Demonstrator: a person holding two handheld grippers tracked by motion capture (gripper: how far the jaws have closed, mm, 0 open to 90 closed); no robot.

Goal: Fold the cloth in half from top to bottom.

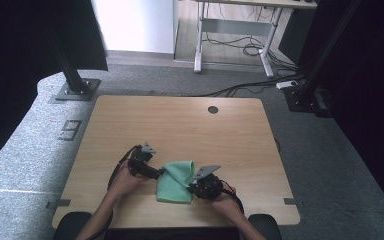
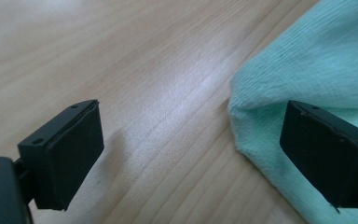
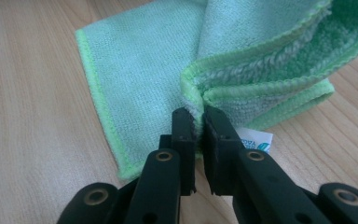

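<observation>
A light wooden table [image 1: 180, 125] stands on grey carpet [image 1: 25, 145]; behind it, a white-legged desk [image 1: 240, 40] over tangled cables [image 1: 240, 50], black posts [image 1: 72, 70] bolted down, a bright white wall panel [image 1: 135, 25]

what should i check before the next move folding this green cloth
1. Right claw grips the cloth: ok, its jaws are pinched on a folded hem.
2. Left claw free to take a new hold: ok, its jaws stand wide with nothing between the pads, and one pad overlaps the cloth's edge in the left gripper view.
3. Cloth edges lined up: not ok, the layers near the right claw are bunched and offset.
4. Label tucked in: not ok, it pokes out beside the right claw.
5. Room on the table to lay the fold: ok, bare wood beyond the cloth.
6. Cloth's underside flat: cannot tell.
</observation>
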